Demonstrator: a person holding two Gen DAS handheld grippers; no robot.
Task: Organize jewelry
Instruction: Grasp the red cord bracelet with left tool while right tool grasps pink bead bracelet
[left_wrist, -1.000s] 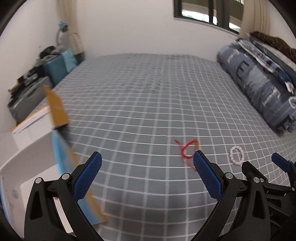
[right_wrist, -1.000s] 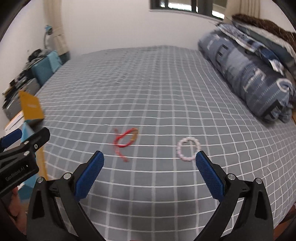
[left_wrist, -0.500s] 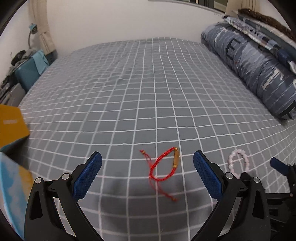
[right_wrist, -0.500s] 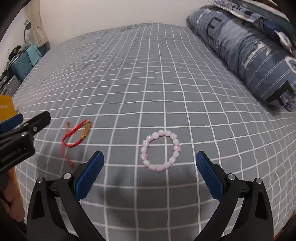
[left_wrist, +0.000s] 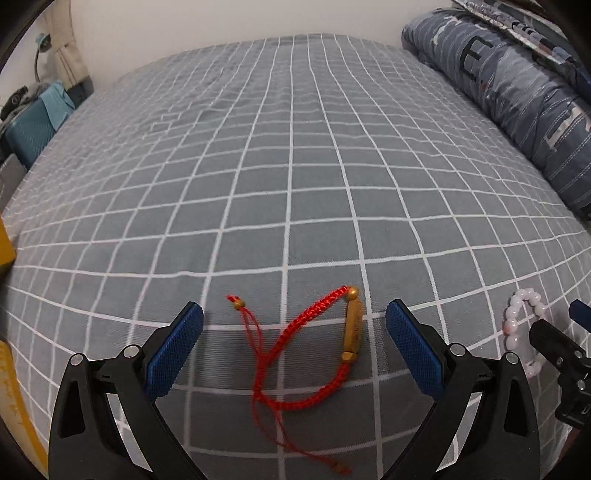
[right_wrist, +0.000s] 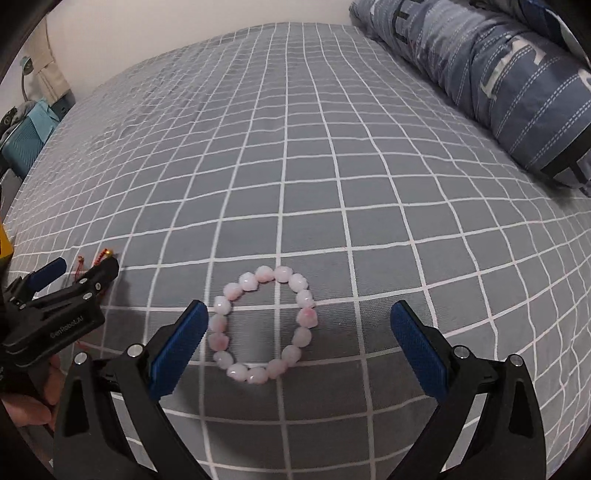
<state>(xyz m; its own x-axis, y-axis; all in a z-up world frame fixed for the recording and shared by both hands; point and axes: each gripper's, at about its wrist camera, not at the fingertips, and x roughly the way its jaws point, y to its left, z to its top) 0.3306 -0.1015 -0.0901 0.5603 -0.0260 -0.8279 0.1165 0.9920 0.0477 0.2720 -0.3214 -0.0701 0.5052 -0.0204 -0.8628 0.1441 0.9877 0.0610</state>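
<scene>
The left gripper (left_wrist: 293, 345) hangs with jaws wide apart over a red braided cord bracelet with a gold tube bead (left_wrist: 314, 347) lying on the grey white-checked bedsheet (left_wrist: 295, 166); to its right, the right gripper (right_wrist: 299, 341), jaws likewise apart, frames a pale pink beaded bracelet (right_wrist: 264, 319), its left pad (right_wrist: 181, 343) just beside the beads.

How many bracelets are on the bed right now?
2. A red cord bracelet lies between the left gripper's fingers; a pink bead bracelet between the right gripper's. None hidden, seemingly.

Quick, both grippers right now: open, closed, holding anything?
Left gripper: open, empty, over the red cord bracelet on the bed.
Right gripper: open, empty, over the pink bead bracelet.
</scene>
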